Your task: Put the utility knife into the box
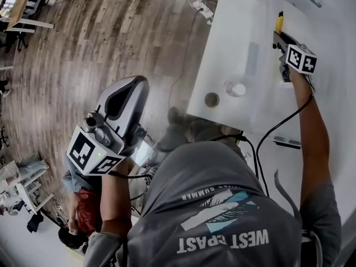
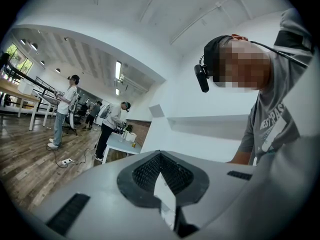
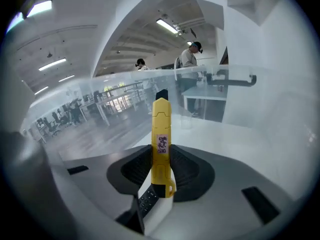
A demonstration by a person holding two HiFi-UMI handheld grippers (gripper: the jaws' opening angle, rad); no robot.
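Left gripper [image 1: 130,90], held over the wood floor [image 1: 111,32], has its jaws pressed together with nothing between them; right gripper [image 1: 281,38] pinches the yellow utility knife [image 1: 279,21] (dark tip pointing forward) above the white table [image 1: 222,54].

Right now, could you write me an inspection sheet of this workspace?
Surface: white table, mostly bare.
Job's things: yellow utility knife held by the right gripper; clear box wall rises just ahead of it.
Clutter: small brown round item and clear round container near the table edge.
Grippers: right gripper jaws shut on the knife; left gripper jaws together, empty, over the wooden floor.
Cables: black cable runs from the right gripper; power strip on the floor.
Surroundings: other people at distant tables.
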